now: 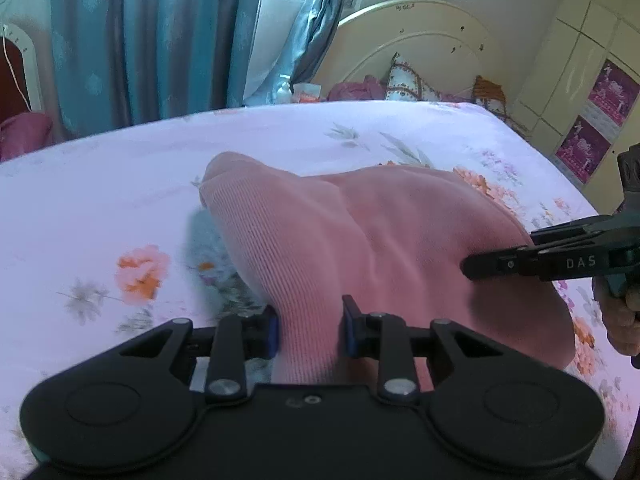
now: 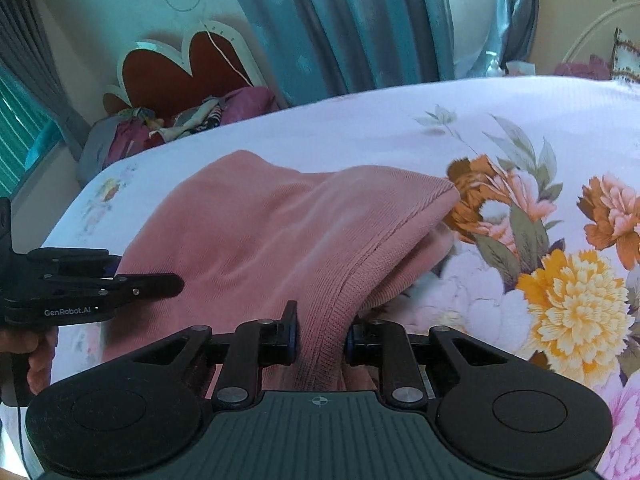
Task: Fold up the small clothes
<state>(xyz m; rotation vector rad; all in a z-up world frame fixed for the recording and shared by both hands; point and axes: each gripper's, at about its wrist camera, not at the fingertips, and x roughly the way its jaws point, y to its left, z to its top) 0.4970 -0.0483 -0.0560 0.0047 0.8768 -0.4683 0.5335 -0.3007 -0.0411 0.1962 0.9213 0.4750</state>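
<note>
A pink knitted garment (image 1: 340, 232) lies on the flowered bed sheet (image 1: 120, 184), with its near edge lifted off the bed. My left gripper (image 1: 310, 320) is shut on a bunched fold of that edge, the blue pads pressing the cloth from both sides. In the right wrist view the same garment (image 2: 260, 232) rises toward my right gripper (image 2: 322, 332), which is shut on its ribbed hem. Each gripper shows side-on in the other's view: the right gripper (image 1: 466, 268) at the garment's right side, the left gripper (image 2: 180, 282) at its left side.
The bed sheet (image 2: 400, 120) runs back to a cream headboard (image 1: 412, 40) with pillows (image 1: 408, 80). Teal curtains (image 1: 160, 40) hang behind, and a wardrobe (image 1: 592, 80) stands on the right. A heart-shaped chair (image 2: 192, 64) with piled clothes stands beside the bed. A person's hand (image 1: 624, 320) holds the right gripper.
</note>
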